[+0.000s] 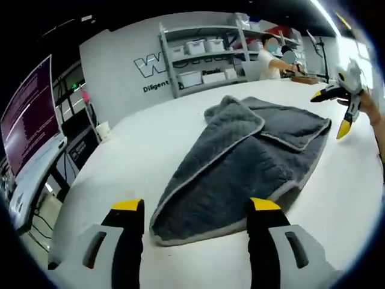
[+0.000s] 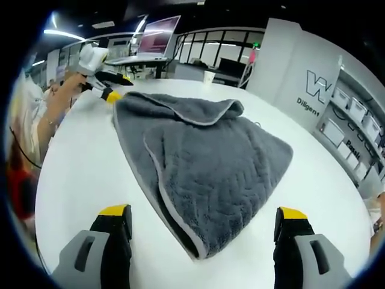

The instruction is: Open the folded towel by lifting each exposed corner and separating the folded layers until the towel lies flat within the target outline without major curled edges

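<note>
Two grippers face each other across a wide white bench (image 1: pixel 150 138), with the grey towel (image 1: pixel 240 174) lying between them near the middle of the surface. No target outline can be made out on the bench top in either view. The towel (image 2: pixel 210 168) is partly folded: in the left gripper view an upper layer is turned over the far part, its pale piped edge running diagonally, and in the right gripper view a curled flap (image 2: pixel 198 111) sits at the far end near the other gripper. The left gripper (image 1: pixel 195 208) hangs with its jaws wide and empty, straddling the near corner of the towel without touching it. The right gripper (image 2: pixel 204 217) is likewise spread wide and holds nothing, its jaws either side of the near pointed corner. To do this step well, each gripper should probably pinch only the top layer at its piped edge, lift it just clear of the layer beneath, and draw it outward, away from the fold. Grabbing both layers would likely drag the whole towel instead of opening it.
</note>
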`<action>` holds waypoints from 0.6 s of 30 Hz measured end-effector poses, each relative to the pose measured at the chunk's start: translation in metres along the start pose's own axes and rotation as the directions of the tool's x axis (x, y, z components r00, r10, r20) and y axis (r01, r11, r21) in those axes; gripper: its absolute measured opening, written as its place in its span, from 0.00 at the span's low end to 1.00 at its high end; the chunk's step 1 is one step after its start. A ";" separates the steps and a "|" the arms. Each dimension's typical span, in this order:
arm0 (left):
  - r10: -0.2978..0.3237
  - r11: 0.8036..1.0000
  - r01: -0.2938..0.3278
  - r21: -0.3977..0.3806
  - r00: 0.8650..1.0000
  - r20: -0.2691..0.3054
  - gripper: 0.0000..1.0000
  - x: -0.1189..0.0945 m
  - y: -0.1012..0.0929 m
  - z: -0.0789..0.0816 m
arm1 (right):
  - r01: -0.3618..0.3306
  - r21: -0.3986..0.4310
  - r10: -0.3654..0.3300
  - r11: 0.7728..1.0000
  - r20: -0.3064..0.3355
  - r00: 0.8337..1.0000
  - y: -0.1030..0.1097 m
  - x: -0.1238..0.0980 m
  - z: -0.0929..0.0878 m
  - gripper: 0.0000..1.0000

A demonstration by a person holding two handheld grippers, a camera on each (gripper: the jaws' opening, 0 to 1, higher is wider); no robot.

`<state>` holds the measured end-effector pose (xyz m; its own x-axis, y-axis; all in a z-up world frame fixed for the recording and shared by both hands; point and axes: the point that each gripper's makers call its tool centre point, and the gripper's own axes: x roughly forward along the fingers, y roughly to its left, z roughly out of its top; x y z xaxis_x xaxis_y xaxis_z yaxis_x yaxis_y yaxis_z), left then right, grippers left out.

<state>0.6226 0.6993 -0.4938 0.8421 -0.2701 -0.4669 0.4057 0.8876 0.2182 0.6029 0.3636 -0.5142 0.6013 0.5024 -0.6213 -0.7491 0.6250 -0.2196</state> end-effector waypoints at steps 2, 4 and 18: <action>-0.019 1.000 0.019 0.006 1.000 0.017 0.76 0.002 -0.004 0.009 | 0.001 0.001 -0.001 1.000 0.001 1.000 0.000 0.000 0.000 0.99; -0.031 0.999 0.031 0.011 0.999 0.027 0.84 0.004 -0.007 0.016 | 0.004 0.002 -0.004 1.000 -0.001 1.000 -0.001 0.000 -0.001 0.99; -0.323 0.946 0.319 0.051 0.937 0.133 0.98 0.027 -0.080 0.102 | 0.008 0.004 -0.008 1.000 0.002 1.000 -0.002 -0.001 0.001 0.99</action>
<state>0.6490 0.5831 -0.4365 0.7051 -0.5894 -0.3943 0.6707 0.7348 0.1011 0.6041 0.3619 -0.5126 0.6081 0.4986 -0.6177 -0.7430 0.6315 -0.2216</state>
